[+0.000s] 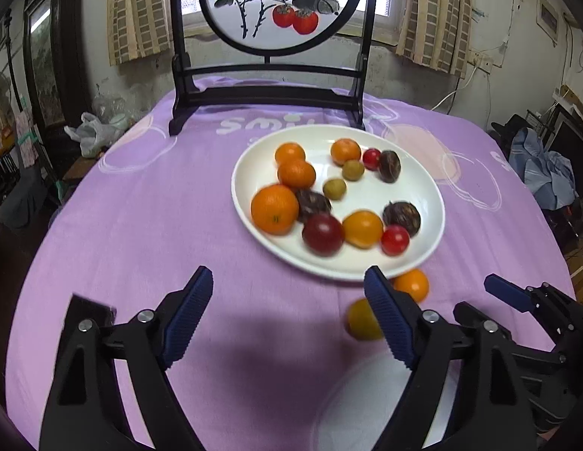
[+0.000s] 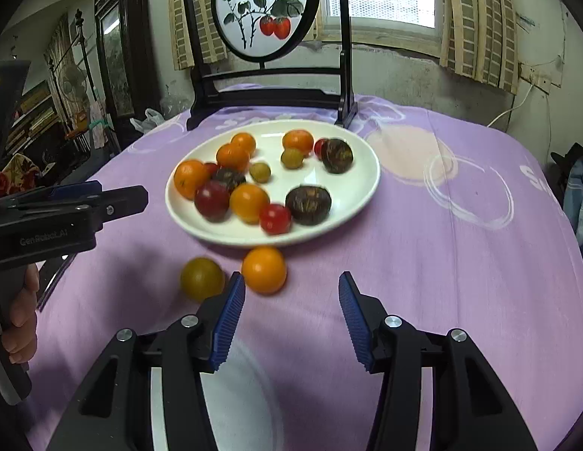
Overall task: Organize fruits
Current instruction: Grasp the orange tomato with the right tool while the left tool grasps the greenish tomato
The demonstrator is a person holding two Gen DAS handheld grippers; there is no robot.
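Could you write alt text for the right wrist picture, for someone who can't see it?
An open hand-held gripper hovers over a purple tablecloth near two loose fruits, before a white plate of mixed fruit.

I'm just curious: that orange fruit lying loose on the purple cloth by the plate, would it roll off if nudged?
Probably. The orange fruit looks round and smooth, so a nudge would likely roll it. The soft purple cloth may slow it. It sits beside a yellowish fruit, which it might bump.
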